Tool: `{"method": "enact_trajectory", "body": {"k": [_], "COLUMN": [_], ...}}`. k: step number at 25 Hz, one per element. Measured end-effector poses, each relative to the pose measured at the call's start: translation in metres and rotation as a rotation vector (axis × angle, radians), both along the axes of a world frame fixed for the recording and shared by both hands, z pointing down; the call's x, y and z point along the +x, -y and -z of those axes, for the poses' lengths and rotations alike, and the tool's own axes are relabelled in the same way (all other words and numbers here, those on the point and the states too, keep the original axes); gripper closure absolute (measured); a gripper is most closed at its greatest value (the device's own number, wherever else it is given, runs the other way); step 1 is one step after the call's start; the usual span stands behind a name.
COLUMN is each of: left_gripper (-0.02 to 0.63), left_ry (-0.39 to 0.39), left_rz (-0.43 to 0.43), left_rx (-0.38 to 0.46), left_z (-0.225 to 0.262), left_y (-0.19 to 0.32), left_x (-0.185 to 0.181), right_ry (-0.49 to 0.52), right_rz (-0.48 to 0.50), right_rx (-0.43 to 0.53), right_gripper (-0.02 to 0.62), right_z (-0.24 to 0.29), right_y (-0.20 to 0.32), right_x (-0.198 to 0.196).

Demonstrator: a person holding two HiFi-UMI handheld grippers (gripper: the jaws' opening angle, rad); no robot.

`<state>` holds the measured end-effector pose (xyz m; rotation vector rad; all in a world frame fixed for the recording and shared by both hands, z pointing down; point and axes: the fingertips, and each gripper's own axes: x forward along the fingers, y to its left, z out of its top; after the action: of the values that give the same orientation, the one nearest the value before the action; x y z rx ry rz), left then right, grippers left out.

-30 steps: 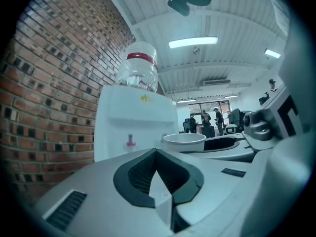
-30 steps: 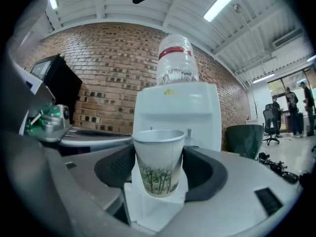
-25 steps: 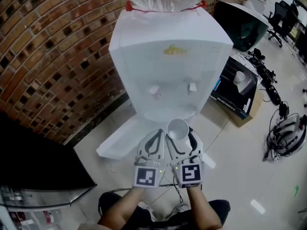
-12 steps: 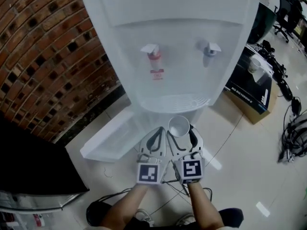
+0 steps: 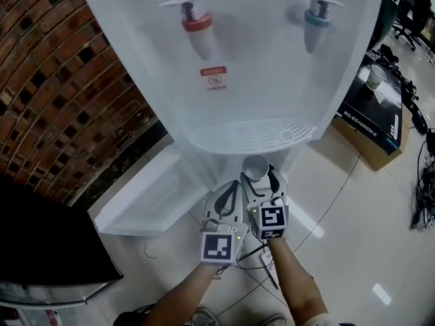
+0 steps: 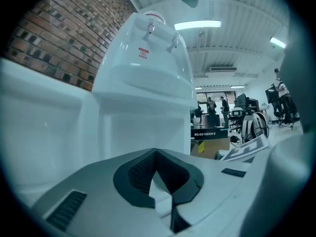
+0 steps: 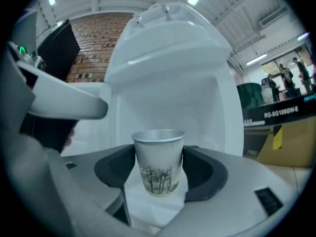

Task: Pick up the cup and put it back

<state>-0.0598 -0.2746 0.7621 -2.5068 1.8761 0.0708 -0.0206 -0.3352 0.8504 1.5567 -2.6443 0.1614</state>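
The right gripper (image 5: 262, 180) has its jaws closed on a paper cup (image 7: 158, 157), one dark pad against each side of the cup's wall about halfway up. The wide spread of the jaws is simply the cup's width. The cup stands upright with its mouth up, which is probably why it is pinched from the sides and carried level: it keeps its shape and would not spill. I cannot tell whether anything is in it.

In the head view the cup sits just on the near side of the water dispenser (image 5: 231, 80), below the curved drip tray (image 5: 251, 136) and nearer the blue tap (image 5: 316, 19) on the right than the red tap (image 5: 196, 24) on the left. It hangs over the floor, resting on nothing — so the putting-back is not yet done.

The left gripper (image 5: 226, 194) is just beside the right one, on its left. Its jaws are closed tip to tip with nothing between them. It seems to be only along for the ride, tucked close so it stays out of the way.

A white door panel (image 5: 143, 202) lies open low on the left. The right gripper view looks into a pale recess there, which may be where the cup belongs.
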Motion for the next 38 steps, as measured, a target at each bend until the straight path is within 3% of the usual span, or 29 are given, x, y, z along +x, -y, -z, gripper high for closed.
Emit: {"method": "enact_trajectory", "body": {"k": [3, 11, 20, 24, 28, 31, 35, 38], "left_gripper": [0.615, 0.615, 0.615, 0.615, 0.615, 0.615, 0.615, 0.615], "left_ry": [-0.029, 0.015, 0.041, 0.019, 0.014, 0.021, 0.031, 0.022], "left_rz": [0.031, 0.029, 0.036, 0.035, 0.022, 0.002, -0.028, -0.037], "left_rx": [-0.032, -0.084, -0.104, -0.098, -0.082, -0.047, 0.005, 0.061], "left_z": [-0.016, -0.05, -0.058, -0.052, -0.032, -0.004, 0.038, 0.073], "left_y": [0.002, -0.015, -0.023, -0.023, -0.025, -0.028, -0.037, -0.043], "left_x": [-0.007, -0.016, -0.029, -0.023, -0.016, -0.01, -0.006, -0.007], "right_ry": [-0.003, -0.079, -0.059, -0.048, -0.027, 0.005, -0.023, 0.006], "right_rz": [-0.01, -0.032, -0.03, -0.057, -0.016, 0.01, 0.015, -0.01], "right_rx": [-0.016, -0.037, -0.105, -0.09, -0.058, 0.004, 0.048, 0.044], "right_gripper": [0.287, 0.281, 0.241, 0.246, 0.402, 0.466, 0.541, 0.541], "right_z": [-0.034, -0.093, -0.11, -0.085, -0.029, 0.031, 0.102, 0.143], "right_y": [0.027, 0.073, 0.072, 0.045, -0.004, -0.038, -0.071, -0.086], "right_x": [0.0, -0.011, -0.013, -0.001, -0.004, -0.009, -0.006, 0.004]}}
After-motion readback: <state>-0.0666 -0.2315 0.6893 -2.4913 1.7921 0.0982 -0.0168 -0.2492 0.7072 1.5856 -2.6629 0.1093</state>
